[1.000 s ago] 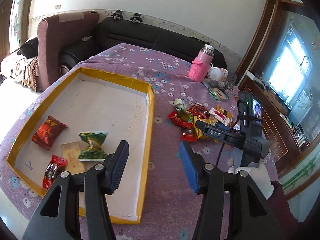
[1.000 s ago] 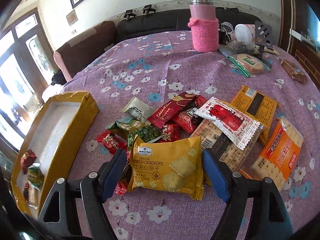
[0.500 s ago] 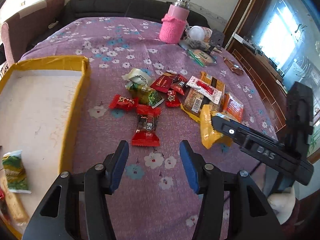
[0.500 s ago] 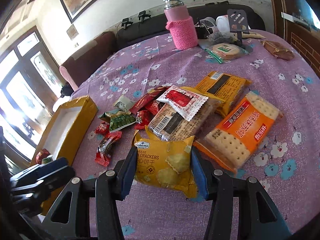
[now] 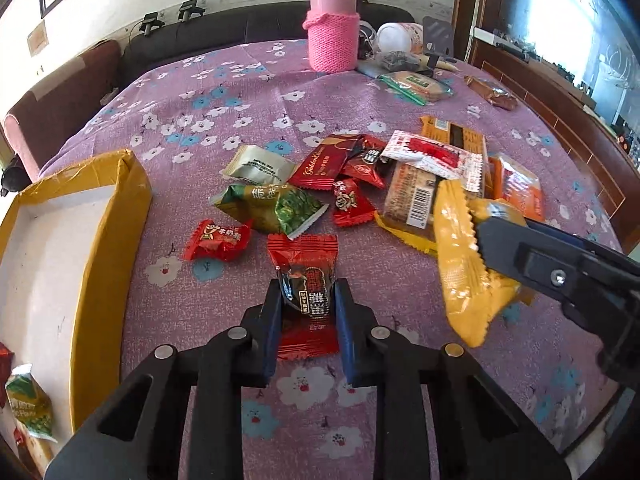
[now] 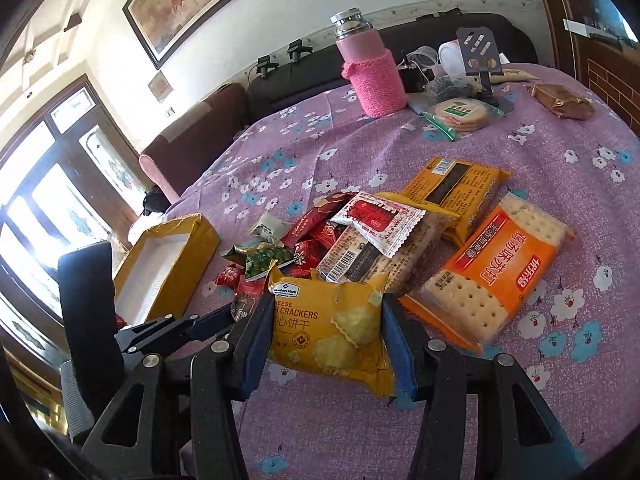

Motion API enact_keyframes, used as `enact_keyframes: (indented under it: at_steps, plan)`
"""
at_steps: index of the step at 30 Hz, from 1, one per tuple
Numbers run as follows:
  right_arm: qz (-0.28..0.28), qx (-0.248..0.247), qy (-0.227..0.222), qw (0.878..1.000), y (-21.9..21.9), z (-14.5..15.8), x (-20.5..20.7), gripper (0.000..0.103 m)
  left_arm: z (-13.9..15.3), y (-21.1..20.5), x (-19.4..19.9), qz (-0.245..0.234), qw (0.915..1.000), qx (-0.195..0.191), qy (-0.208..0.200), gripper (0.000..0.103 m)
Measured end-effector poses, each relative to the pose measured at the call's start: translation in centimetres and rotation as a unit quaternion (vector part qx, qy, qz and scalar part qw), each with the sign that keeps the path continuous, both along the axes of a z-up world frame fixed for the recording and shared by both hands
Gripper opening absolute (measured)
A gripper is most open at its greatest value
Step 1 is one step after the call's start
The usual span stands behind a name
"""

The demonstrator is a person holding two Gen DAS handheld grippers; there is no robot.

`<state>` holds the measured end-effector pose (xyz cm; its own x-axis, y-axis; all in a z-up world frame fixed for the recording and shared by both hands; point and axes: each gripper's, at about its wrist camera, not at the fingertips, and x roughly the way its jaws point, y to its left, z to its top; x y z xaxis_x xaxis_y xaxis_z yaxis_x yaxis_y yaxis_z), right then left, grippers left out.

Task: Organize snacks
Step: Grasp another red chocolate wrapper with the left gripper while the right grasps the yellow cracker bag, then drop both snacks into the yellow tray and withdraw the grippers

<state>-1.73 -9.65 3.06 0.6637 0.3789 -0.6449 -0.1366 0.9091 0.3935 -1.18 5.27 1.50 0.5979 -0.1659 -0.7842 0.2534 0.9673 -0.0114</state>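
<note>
My left gripper (image 5: 306, 300) is shut on a red and black candy packet (image 5: 305, 280) that lies on the purple flowered cloth. My right gripper (image 6: 326, 332) is shut on a yellow cheese cracker pack (image 6: 332, 320) and holds it tilted just above the cloth; the pack also shows in the left wrist view (image 5: 464, 264). A pile of snacks (image 5: 360, 176) lies beyond both. The yellow-edged tray (image 5: 104, 240) is at the left with a green packet (image 5: 28, 404) in it.
A pink knitted flask (image 5: 332, 32) stands at the far side of the table, with a cup, a phone stand and a wrapped biscuit pack (image 5: 416, 84) beside it. An orange cracker pack (image 6: 496, 276) lies right of my right gripper. A sofa runs behind the table.
My left gripper swung from the tray to the snack pile and shut on the red candy packet. My right gripper closed on the yellow cracker pack and lifted it.
</note>
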Motion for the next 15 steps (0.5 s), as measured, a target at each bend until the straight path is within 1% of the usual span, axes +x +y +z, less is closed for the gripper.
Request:
enact_keyframes:
  at_steps: [3,6,8,12,13,15]
  plan:
    - [0.002,0.004,-0.005,1.0,0.1,0.1,-0.2,0.053,1.4,0.9,-1.2,0.001,0.9994,-0.033,-0.008,0.021]
    - [0.007,0.013,-0.012,1.0,0.2,0.2,-0.4,0.053,3.6,2.3,-3.1,0.001,0.9978,-0.059,-0.03,0.021]
    - [0.011,0.015,-0.021,1.0,0.3,0.4,-0.7,0.053,5.1,4.0,-4.6,0.005,0.9962,-0.075,-0.044,0.022]
    - [0.013,0.006,-0.037,0.999,0.9,0.7,-1.2,0.053,7.5,9.4,-7.3,0.039,0.9919,-0.097,-0.072,0.022]
    - [0.012,0.003,-0.042,0.999,1.1,0.8,-1.3,0.053,8.0,11.1,-7.8,0.054,0.9907,-0.097,-0.079,0.022]
    - [0.01,-0.003,-0.045,0.999,1.6,1.2,-1.6,0.053,8.6,14.4,-8.6,0.088,0.988,-0.085,-0.094,0.022]
